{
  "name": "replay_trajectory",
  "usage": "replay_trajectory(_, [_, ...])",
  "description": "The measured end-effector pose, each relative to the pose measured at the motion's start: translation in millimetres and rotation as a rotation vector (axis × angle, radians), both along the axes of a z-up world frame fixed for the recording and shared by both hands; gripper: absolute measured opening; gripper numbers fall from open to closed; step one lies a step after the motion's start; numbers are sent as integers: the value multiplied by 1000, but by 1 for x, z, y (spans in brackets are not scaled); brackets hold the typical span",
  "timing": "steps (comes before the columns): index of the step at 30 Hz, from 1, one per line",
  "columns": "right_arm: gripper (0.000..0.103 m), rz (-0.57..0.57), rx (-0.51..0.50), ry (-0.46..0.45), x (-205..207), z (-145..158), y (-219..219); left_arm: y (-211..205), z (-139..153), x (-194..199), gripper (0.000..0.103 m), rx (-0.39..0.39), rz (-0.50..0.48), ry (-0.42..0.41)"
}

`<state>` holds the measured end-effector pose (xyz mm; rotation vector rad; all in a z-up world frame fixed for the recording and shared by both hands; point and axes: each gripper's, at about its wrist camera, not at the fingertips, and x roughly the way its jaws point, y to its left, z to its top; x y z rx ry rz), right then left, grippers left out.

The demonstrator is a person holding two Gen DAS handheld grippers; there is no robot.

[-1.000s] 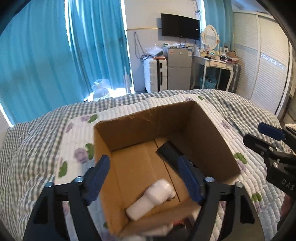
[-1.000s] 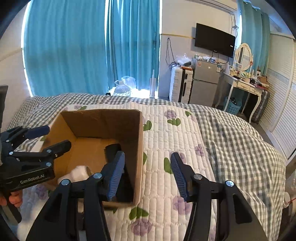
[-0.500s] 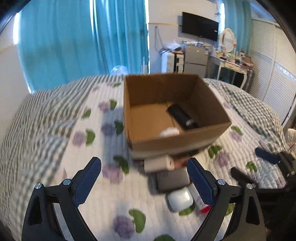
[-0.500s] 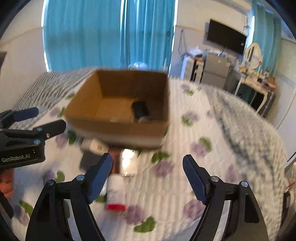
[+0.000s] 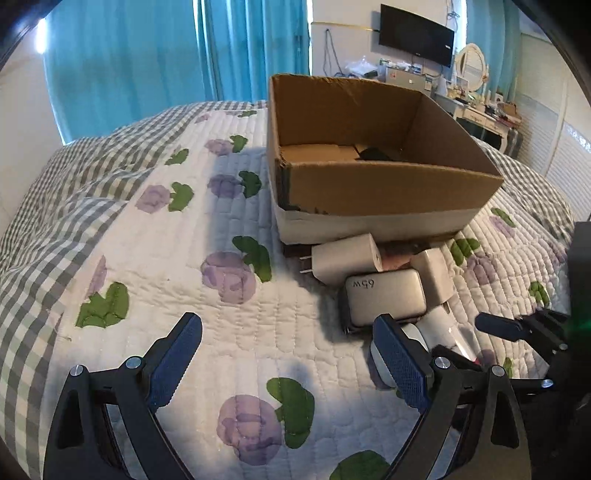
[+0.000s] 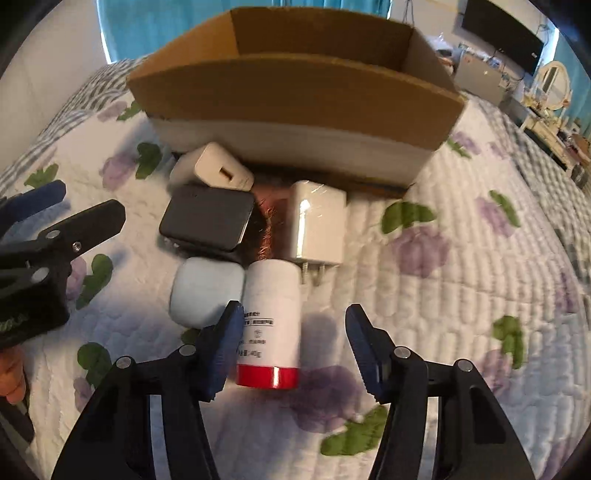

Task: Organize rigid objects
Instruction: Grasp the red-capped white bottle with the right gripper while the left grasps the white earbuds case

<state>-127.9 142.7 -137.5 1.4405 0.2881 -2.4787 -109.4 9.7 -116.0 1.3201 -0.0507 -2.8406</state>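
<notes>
An open cardboard box [image 5: 369,192] [image 6: 295,88] stands on the quilted bed with a black item [image 5: 375,153] inside. In front of it lie a white charger [image 6: 212,168] [image 5: 343,258], a dark power bank [image 6: 207,219] [image 5: 384,297], a second white charger [image 6: 316,223], a white earbud case [image 6: 205,291] and a white bottle with a red cap [image 6: 271,325]. My right gripper [image 6: 295,341] is open, its jaws on either side of the bottle's lower end. My left gripper [image 5: 288,363] is open and empty above the quilt, left of the pile.
A copper-coloured item [image 6: 267,221] lies between the chargers. The quilt [image 5: 155,236] has purple flowers and green leaves. Blue curtains [image 5: 147,62], a wall TV [image 5: 415,35] and a dressing table [image 5: 484,114] stand beyond the bed.
Both grippers have pulled back from the box and dropped low over the quilt. The right gripper has come down around the bottle. The loose pile has come into view.
</notes>
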Motion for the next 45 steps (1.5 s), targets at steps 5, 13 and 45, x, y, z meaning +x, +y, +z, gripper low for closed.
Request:
replay_trajectory(5, [36,28,83,-6,-1,-19,-16,0,-2,0,95,0,2,-9])
replay_trajectory(13, [36,-93,-28,109,4,25,33,18,-1,0,95,-2,-18,-59])
replay_trajectory(45, [36,-177,-62,69,1,17,67,76,-30,4,55,-39,-130,-147])
